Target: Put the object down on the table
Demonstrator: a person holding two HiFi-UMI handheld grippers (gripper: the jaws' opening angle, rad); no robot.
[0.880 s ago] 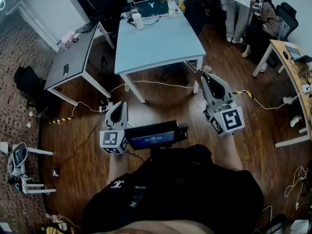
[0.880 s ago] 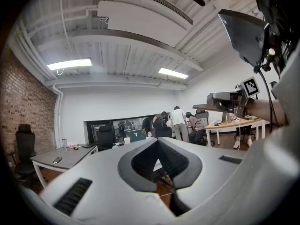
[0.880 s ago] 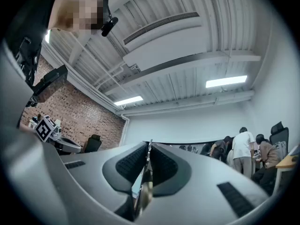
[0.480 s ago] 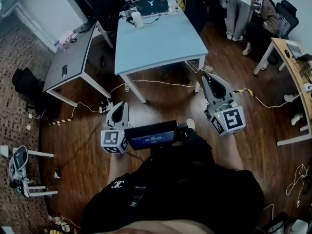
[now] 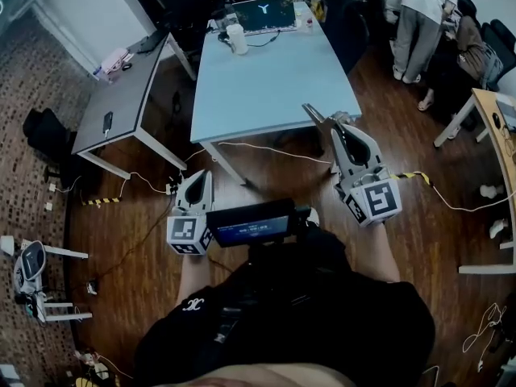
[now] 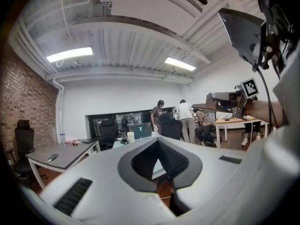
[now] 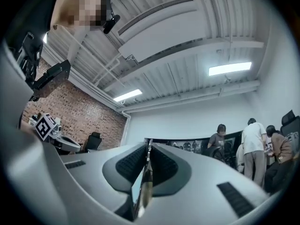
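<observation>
My right gripper (image 5: 337,124) is shut on a thin flat metal strip (image 5: 313,114). The strip sticks out up and to the left, over the near edge of the light blue table (image 5: 266,83). In the right gripper view the strip (image 7: 144,182) stands edge-on between the black pads, and the right gripper (image 7: 148,145) points slightly upward. My left gripper (image 5: 196,174) hangs lower left of the table's near corner, above the wood floor, shut with nothing in it. In the left gripper view, the left gripper (image 6: 157,140) faces the table at about tabletop height.
A laptop (image 5: 264,14) and a white cup (image 5: 237,39) stand at the blue table's far end. A grey desk (image 5: 121,95) is on the left and a wooden desk (image 5: 493,127) on the right. People (image 5: 423,14) stand at back right. Cables (image 5: 266,147) cross the floor.
The table has come nearer in the head view. My right gripper with the strip now reaches the table's near edge. The left gripper keeps its place.
</observation>
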